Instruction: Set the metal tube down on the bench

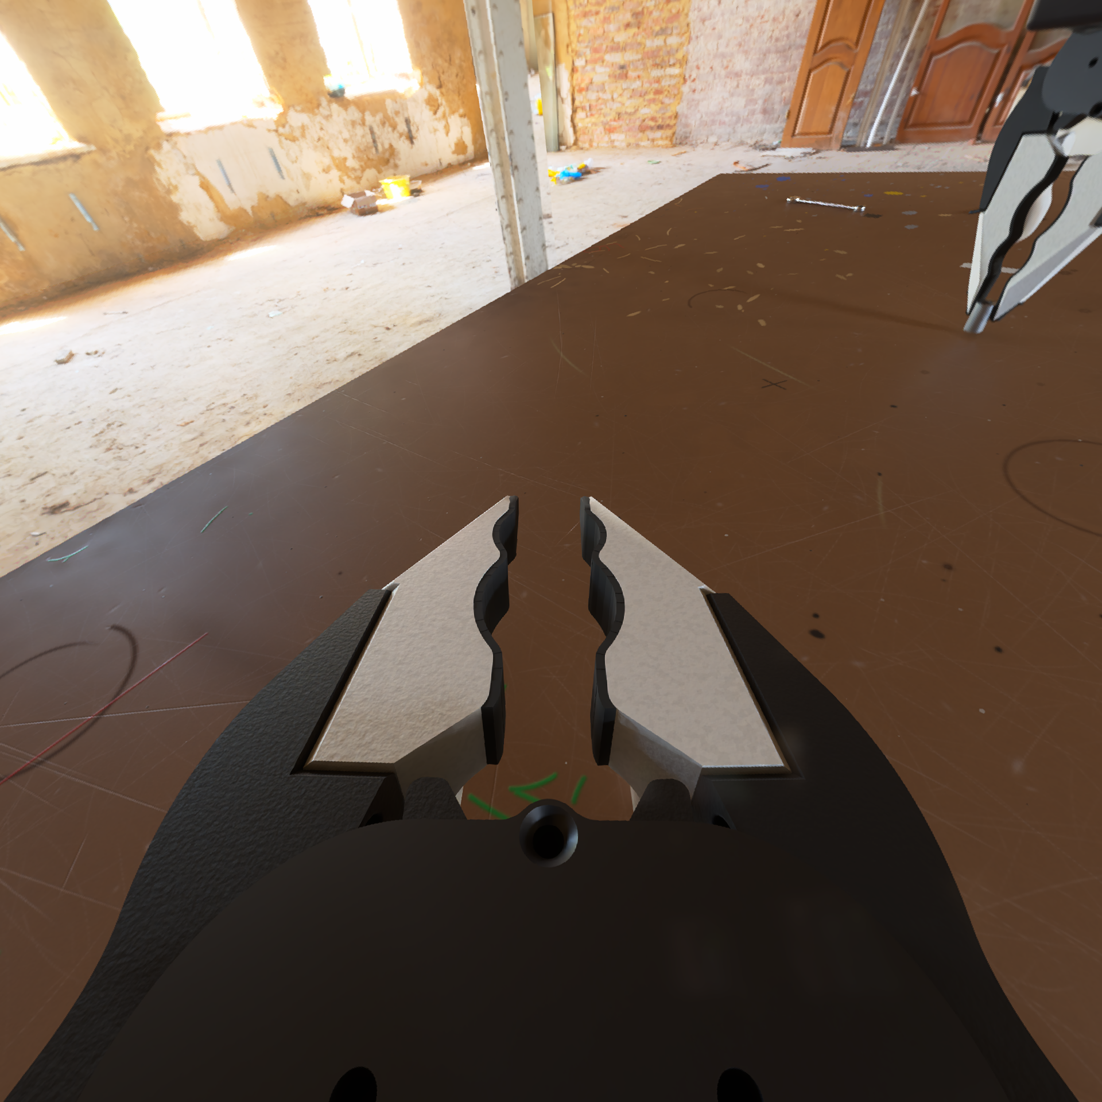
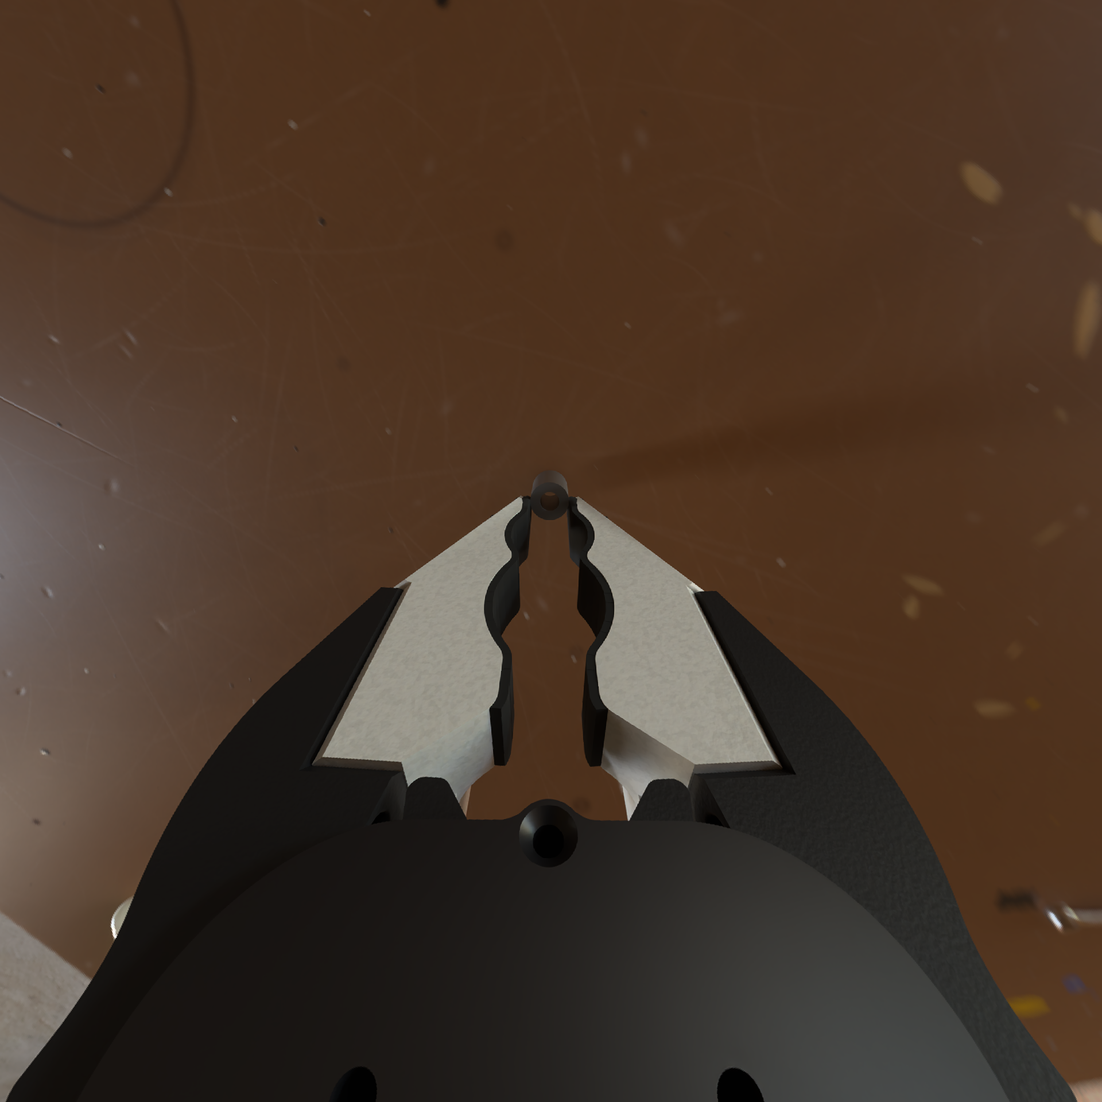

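The right hand-held gripper (image 2: pixel 550 500) points down at the brown tabletop (image 2: pixel 715 298), its very fingertips pinched around a thin metal tube (image 2: pixel 550 498) seen end-on in its own view. From the left wrist view the tube (image 1: pixel 975 321) pokes out just below those fingertips, standing close to upright, well in from the tabletop's edges on the right-hand side; whether its lower end already touches the surface is hard to judge from this angle. The left hand-held gripper (image 1: pixel 548 507) hovers nearer the left edge with its jaws parted and nothing between them.

The grip is the weak point: only the outermost notch holds the tube, so a small slip could let it pivot or drop early. Released while upright, a slim tube would likely topple, and being round it could roll across the scratched surface, perhaps toward the wrench (image 1: pixel 826 204) lying near the far edge. Pressing down too far might jam the tube against the tabletop and push it up through the fingers. Tilting it flat before letting go would probably reduce that risk.
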Available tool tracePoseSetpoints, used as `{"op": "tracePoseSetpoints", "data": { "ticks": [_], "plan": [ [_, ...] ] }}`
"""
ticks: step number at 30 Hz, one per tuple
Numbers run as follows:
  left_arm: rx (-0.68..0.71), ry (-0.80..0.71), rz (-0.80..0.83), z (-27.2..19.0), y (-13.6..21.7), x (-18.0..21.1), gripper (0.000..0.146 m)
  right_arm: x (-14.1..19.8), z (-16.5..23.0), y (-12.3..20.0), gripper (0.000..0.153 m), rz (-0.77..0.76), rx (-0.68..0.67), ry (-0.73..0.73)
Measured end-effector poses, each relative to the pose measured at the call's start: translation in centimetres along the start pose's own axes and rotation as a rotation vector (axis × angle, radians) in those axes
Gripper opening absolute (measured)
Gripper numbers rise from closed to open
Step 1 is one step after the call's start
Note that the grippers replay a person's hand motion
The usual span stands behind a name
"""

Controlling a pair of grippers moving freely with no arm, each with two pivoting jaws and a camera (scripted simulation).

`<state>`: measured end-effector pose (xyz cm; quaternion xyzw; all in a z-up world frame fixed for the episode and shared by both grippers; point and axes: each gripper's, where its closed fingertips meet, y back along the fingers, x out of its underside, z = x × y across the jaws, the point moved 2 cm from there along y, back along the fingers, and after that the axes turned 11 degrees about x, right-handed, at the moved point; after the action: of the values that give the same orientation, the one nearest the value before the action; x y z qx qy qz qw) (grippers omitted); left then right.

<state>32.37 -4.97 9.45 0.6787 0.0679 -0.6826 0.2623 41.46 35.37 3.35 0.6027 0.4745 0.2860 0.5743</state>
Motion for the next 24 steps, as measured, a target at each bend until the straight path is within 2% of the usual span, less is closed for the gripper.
{"op": "tracePoseSetpoints", "data": {
  "ticks": [2,3,5,7,9,11,14,17,19,24],
  "plan": [
    [0.002,0.001,-0.004,0.0,0.1,-0.1,0.020,0.4,-1.3,2.0,0.012,0.026,0.056,-0.018],
    [0.003,0.002,-0.006,-0.1,0.1,-0.1,0.020,0.2,-2.3,3.9,0.012,0.015,0.091,-0.048],
    [0.008,0.006,-0.009,-0.1,0.1,-0.1,0.020,-1.5,-4.8,9.1,0.012,-0.054,0.258,-0.067],
    [0.018,0.013,-0.009,-0.2,-0.1,-0.1,0.020,-5.3,-5.3,13.8,0.012,-0.165,0.386,-0.017],
    [0.033,0.017,-0.009,-0.4,-0.2,-0.1,0.020,-10.2,-3.9,15.8,0.012,-0.284,0.406,0.064],
    [0.045,0.009,-0.010,-0.8,-0.2,-0.2,0.020,-14.4,-1.6,14.5,0.012,-0.325,0.341,0.143],
    [0.053,-0.008,-0.020,-1.3,0.2,-0.8,0.020,-18.2,1.3,8.8,0.012,-0.245,0.253,0.239],
    [0.049,-0.024,-0.046,-1.6,0.9,-1.6,0.020,-19.8,3.2,2.6,0.012,-0.127,0.171,0.257],
    [0.045,-0.029,-0.063,-1.7,1.3,-2.1,0.020,-20.3,4.1,-0.1,0.012,-0.083,0.114,0.265],
    [0.041,-0.028,-0.075,-1.5,1.7,-2.4,0.020,-20.9,4.5,-2.2,0.012,-0.055,0.046,0.261]
  ]
}}
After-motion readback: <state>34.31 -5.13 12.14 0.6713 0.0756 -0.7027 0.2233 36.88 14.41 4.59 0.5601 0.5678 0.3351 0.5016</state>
